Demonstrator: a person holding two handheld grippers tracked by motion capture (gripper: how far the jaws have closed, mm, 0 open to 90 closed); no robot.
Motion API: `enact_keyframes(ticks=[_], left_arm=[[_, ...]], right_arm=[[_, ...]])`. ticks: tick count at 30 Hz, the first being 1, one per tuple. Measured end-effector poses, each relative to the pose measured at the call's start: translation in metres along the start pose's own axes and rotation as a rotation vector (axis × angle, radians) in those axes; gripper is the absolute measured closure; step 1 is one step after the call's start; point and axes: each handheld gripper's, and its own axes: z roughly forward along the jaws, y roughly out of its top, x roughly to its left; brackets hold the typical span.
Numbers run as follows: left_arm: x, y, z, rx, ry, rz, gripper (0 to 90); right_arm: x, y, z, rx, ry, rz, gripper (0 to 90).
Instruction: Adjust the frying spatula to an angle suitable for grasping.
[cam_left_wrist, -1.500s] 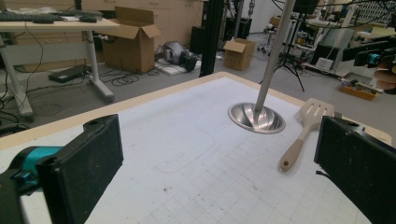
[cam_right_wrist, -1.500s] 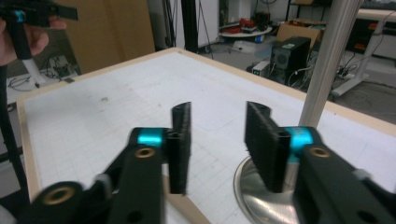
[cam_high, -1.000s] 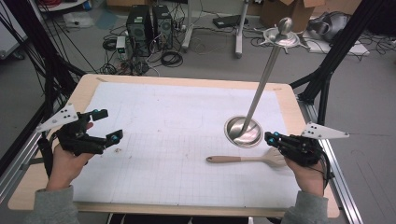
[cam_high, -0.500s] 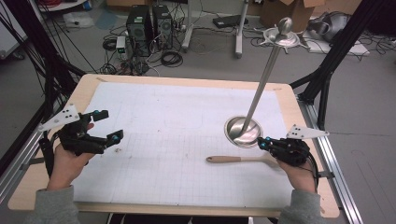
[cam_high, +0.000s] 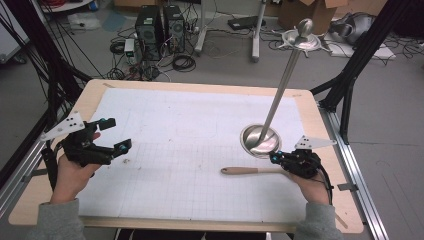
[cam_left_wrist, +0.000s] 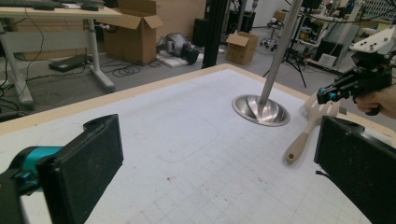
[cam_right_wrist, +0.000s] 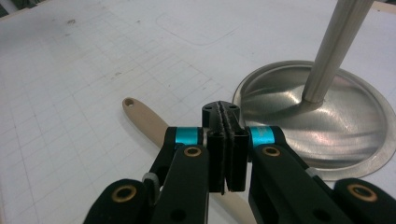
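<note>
- Right gripper (cam_high: 278, 159): jaws pressed flat together, pads meeting face to face in the right gripper view (cam_right_wrist: 225, 148); nothing is caught between them.
- It sits above the wooden spatula (cam_high: 255, 170), over the blade end. In the right gripper view the handle (cam_right_wrist: 145, 119) runs out toward 10 o'clock from under the closed jaws, hanging hole at its tip.
- Spatula lies flat on the white gridded mat (cam_high: 190, 150), at about 4 o'clock from the mat's centre in the high view, handle pointing to 9 o'clock.
- Metal stand base (cam_high: 260, 140), a shallow steel dish, lies just beside the spatula at 12 o'clock from it; the pole (cam_high: 280, 92) rises tilted toward 1 o'clock to a capped disc on top.
- Left gripper (cam_high: 112, 137): jaws standing wide apart, holding nothing, at 9 o'clock on the mat's edge, well apart from the spatula.
- Left gripper view: both black pads (cam_left_wrist: 86, 163) frame the mat; spatula (cam_left_wrist: 308, 128) at 3 o'clock, right gripper (cam_left_wrist: 327, 95) just above its slotted blade.
- Table (cam_high: 320, 150): wooden rim around the mat.
</note>
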Motion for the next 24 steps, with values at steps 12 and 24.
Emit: enact_keyframes(ticks=[12,24], left_arm=[[0.002,-0.002,0.002,0.008,0.002,-0.006,1.7],[0.003,-0.004,0.002,0.011,0.005,-0.013,1.7]], right_arm=[[-0.006,-0.013,0.005,0.030,-0.013,0.021,89.7],[-0.005,-0.021,0.016,0.100,-0.028,0.002,89.8]])
